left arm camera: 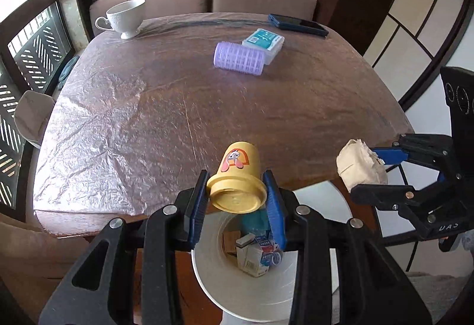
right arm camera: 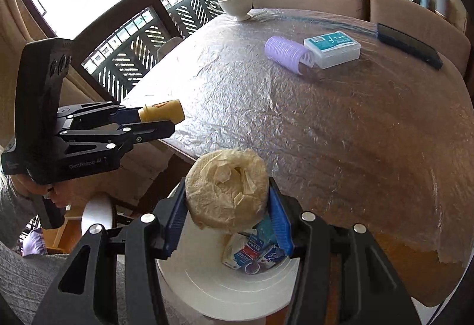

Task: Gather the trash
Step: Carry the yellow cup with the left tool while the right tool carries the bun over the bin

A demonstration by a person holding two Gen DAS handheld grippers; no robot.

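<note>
Left tool (left arm camera: 237, 197) grips yellow cup (left arm camera: 237, 177) by its rim; right tool (right arm camera: 226, 200) clamps crumpled paper wad (right arm camera: 226, 191). Both hang over the white bin (right arm camera: 225, 289) beside the tabletop (right arm camera: 326, 132). Risk: cup, tilted and pinched only at the rim, may slip and miss the bin.

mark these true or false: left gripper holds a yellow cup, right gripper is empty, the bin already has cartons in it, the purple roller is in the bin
1. The left gripper holds a yellow cup. True.
2. The right gripper is empty. False: its fingers clamp a crumpled paper wad.
3. The white bin already holds cartons. True.
4. The purple roller is in the bin. False: it lies on the table beside a clear box.
</note>
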